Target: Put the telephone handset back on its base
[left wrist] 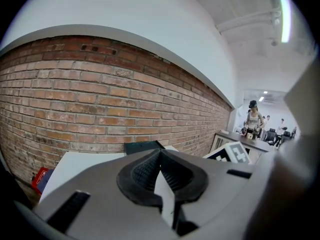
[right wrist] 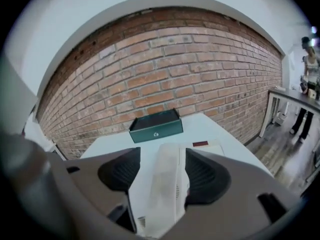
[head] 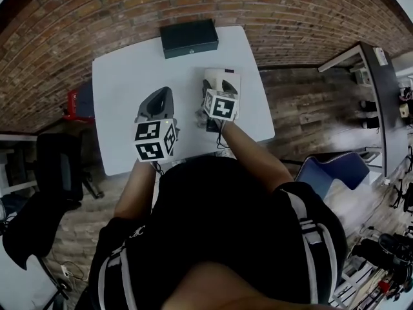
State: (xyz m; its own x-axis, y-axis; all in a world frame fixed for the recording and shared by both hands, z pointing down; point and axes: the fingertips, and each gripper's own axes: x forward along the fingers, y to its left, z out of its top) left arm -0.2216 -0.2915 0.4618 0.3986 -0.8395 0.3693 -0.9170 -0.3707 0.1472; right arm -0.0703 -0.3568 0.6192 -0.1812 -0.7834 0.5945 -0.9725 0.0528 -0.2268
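**Right hand-held gripper** [right wrist: 162, 154]: jaws stand wide apart and grip nothing. The white telephone handset [right wrist: 167, 194] lies between and below them, resting on its base [right wrist: 216, 147] on the white table [head: 126, 76].

**Left hand-held gripper** [left wrist: 160, 156]: jaws closed together, empty, positioned left of the telephone.

**Surroundings:** a dark green box [right wrist: 156, 125] sits at the table's far edge, near the brick wall [right wrist: 165, 69].

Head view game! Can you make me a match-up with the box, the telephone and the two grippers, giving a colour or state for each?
Things:
1. box
2. telephone
3. left gripper
4. right gripper

Colour or state:
A. jaws apart
B. dark green
C. jaws together
D. white

Pairs: 1-B, 2-D, 3-C, 4-A
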